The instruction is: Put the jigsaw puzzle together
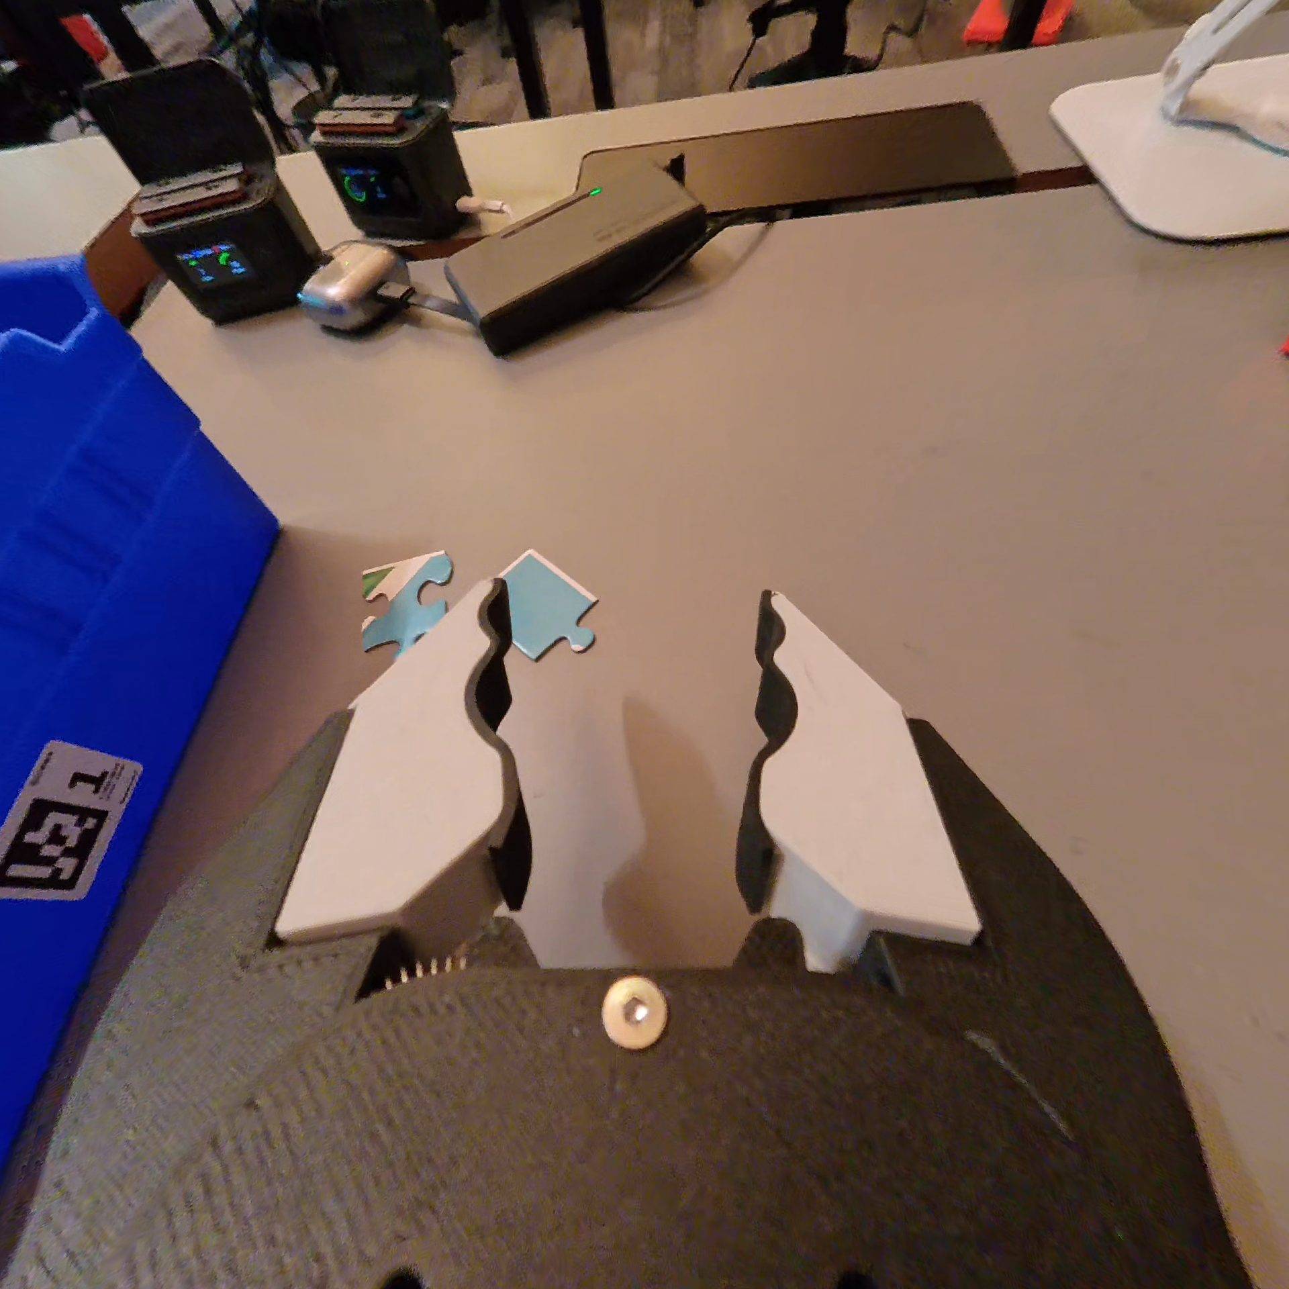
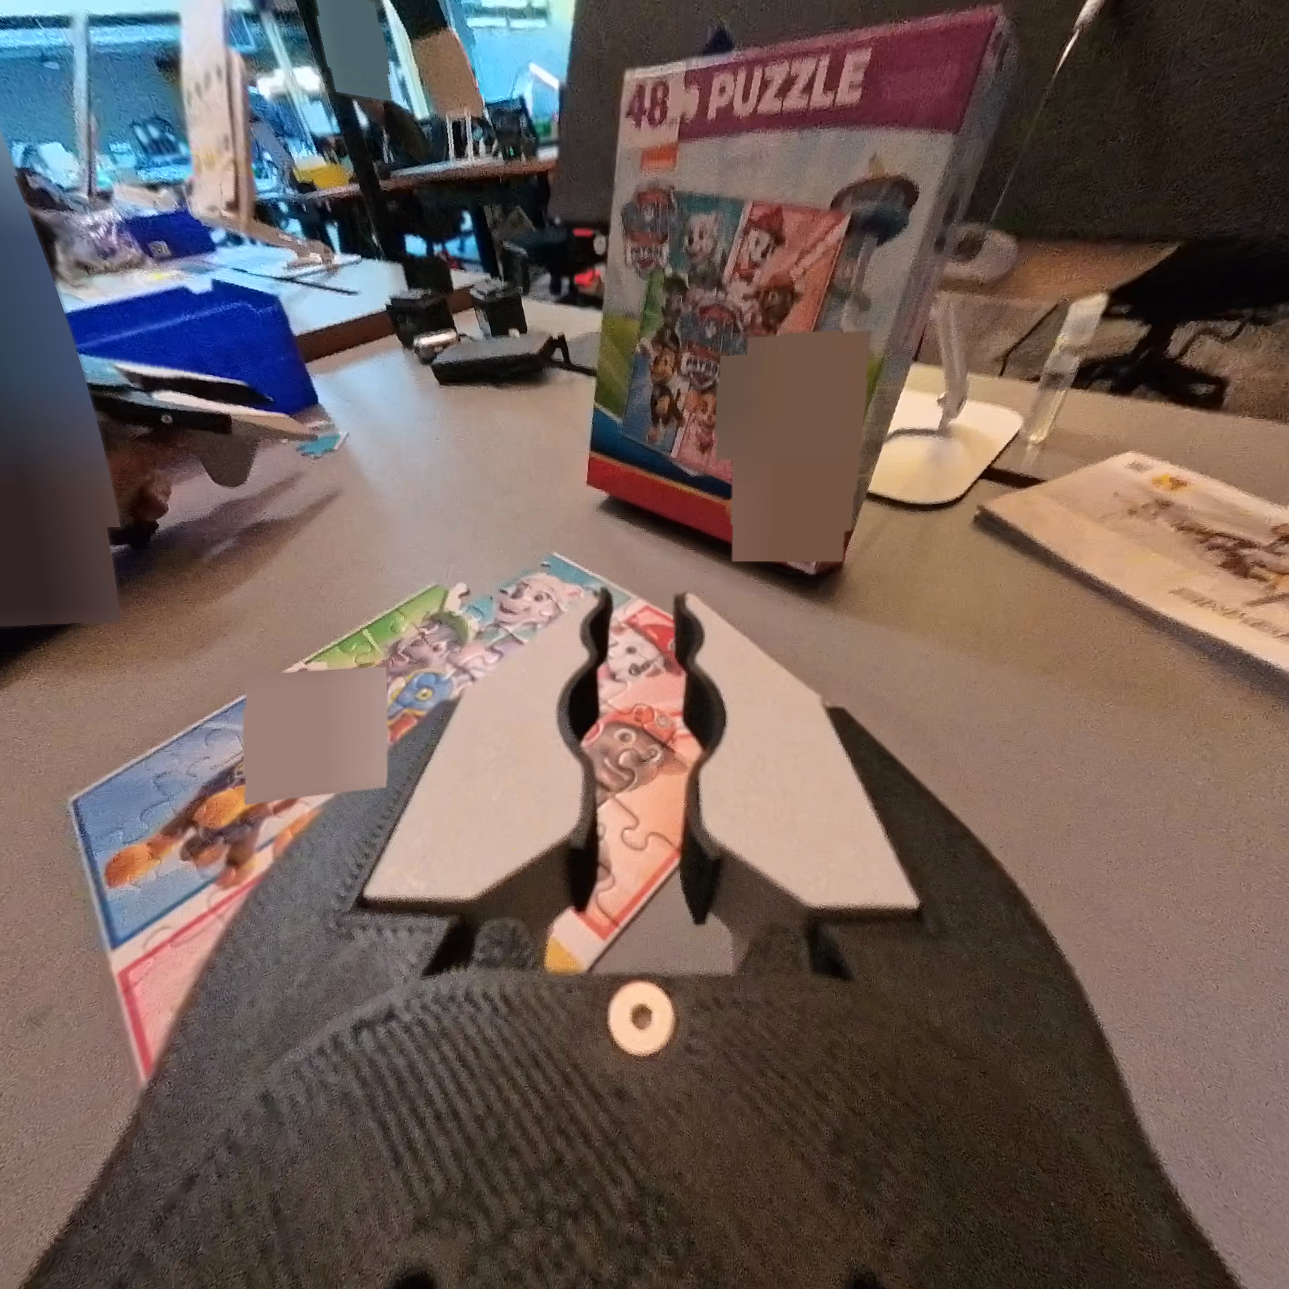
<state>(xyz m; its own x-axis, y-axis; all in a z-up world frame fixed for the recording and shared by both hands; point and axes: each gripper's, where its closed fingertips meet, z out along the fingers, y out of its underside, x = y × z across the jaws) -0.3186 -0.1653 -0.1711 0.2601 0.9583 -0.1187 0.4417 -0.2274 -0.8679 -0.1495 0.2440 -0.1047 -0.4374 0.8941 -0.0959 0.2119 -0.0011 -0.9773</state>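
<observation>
My left gripper [image 1: 631,593] is open wide over the grey table [image 1: 907,453], with nothing between its pads. A light blue puzzle piece [image 1: 547,610] lies flat just beyond its left fingertip. A second piece [image 1: 404,600], blue with green and white, lies to the left of that. My right gripper [image 2: 643,601] is open by a narrow gap and hovers over an assembled cartoon puzzle [image 2: 488,628]. Nothing is between its pads. The right wrist view shows the left gripper [image 2: 293,418] far left, by the loose pieces [image 2: 324,443].
A blue bin [image 1: 104,523] stands close left of my left gripper. A black power adapter [image 1: 579,258] and two small black devices with screens [image 1: 216,258] sit at the back. An upright puzzle box [image 2: 767,244], a white stand base [image 2: 941,446] and a booklet [image 2: 1151,558] lie beyond my right gripper. Left tips to right tips: about 45 centimetres. To reach the light blue puzzle piece [image 1: 547,610] in a straight line is about 5 centimetres for my left fingers, about 50 centimetres for my right. My right wrist view [image 2: 321,443] looks at it from another angle.
</observation>
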